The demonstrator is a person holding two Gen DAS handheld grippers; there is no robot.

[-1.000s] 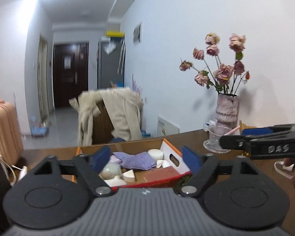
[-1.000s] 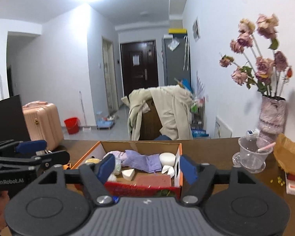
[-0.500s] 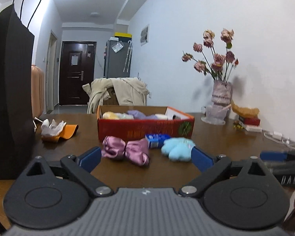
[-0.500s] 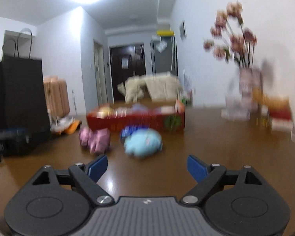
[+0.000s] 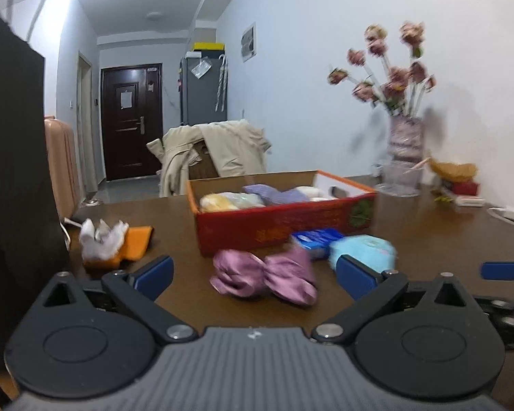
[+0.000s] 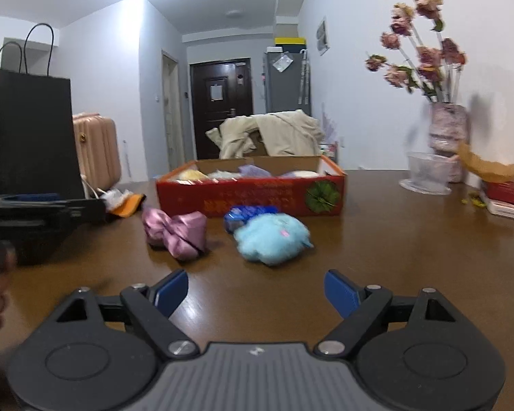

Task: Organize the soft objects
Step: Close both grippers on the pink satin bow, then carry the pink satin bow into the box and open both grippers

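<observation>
A pink satin bow, a light blue plush toy and a blue packet lie on the brown table in front of a red cardboard box that holds several soft items. My left gripper is open and empty, low over the table, with the bow between its fingers' line of sight. My right gripper is open and empty, short of the plush toy.
A black paper bag stands at the left. White tissue on an orange cloth lies beside it. A vase of dried roses, a clear cup and small boxes stand at the right by the wall.
Both grippers dropped from above the box to low over the table near the front edge. Since half a second ago the left one has moved closer to the bow.
</observation>
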